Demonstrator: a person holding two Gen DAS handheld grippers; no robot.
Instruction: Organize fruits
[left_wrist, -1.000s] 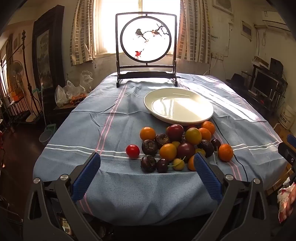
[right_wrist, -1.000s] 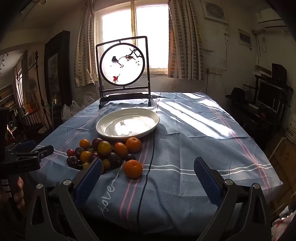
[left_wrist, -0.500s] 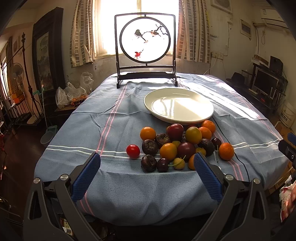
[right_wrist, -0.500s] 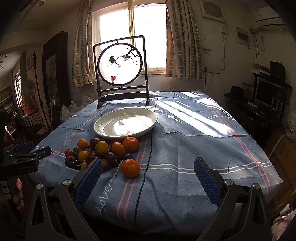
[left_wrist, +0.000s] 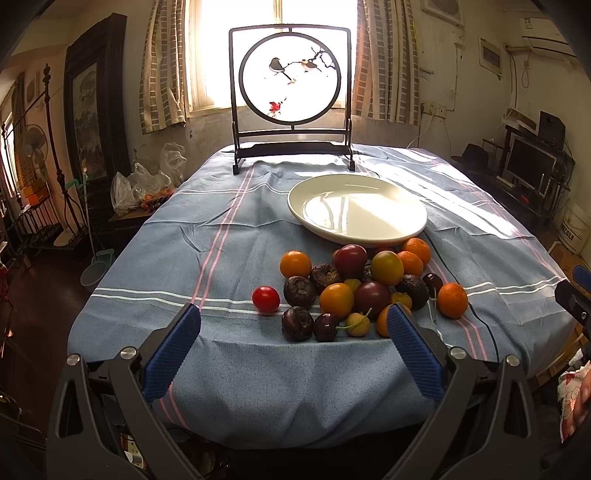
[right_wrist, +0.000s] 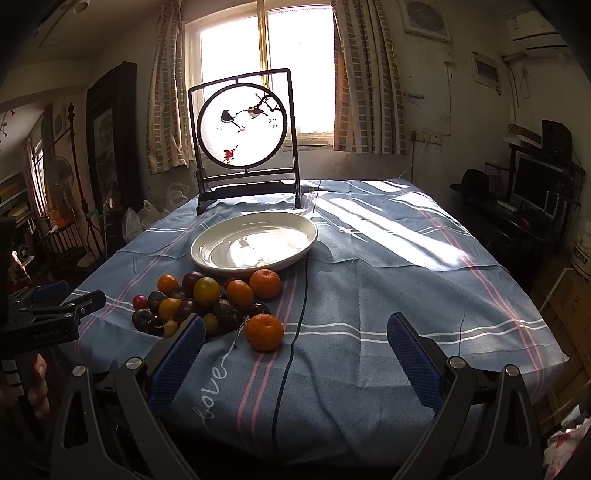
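Observation:
A pile of small fruits (left_wrist: 354, 288), oranges, dark plums, yellow ones and a red tomato (left_wrist: 265, 298), lies on the blue striped tablecloth near its front edge. It also shows in the right wrist view (right_wrist: 207, 299), with one orange (right_wrist: 264, 331) apart at the front. An empty white plate (left_wrist: 357, 209) sits just behind the pile; it shows in the right wrist view too (right_wrist: 254, 244). My left gripper (left_wrist: 293, 349) is open and empty, before the pile. My right gripper (right_wrist: 295, 354) is open and empty, right of the pile.
A framed round bird screen (left_wrist: 290, 92) stands at the table's far edge. A thin black cable (right_wrist: 295, 325) runs across the cloth right of the fruit. Furniture and bags stand left of the table, a monitor desk (left_wrist: 532, 162) on the right.
Both grippers have drifted slightly closer to the table; the fruit and plate look a bit nearer. Nothing was gripped or moved.

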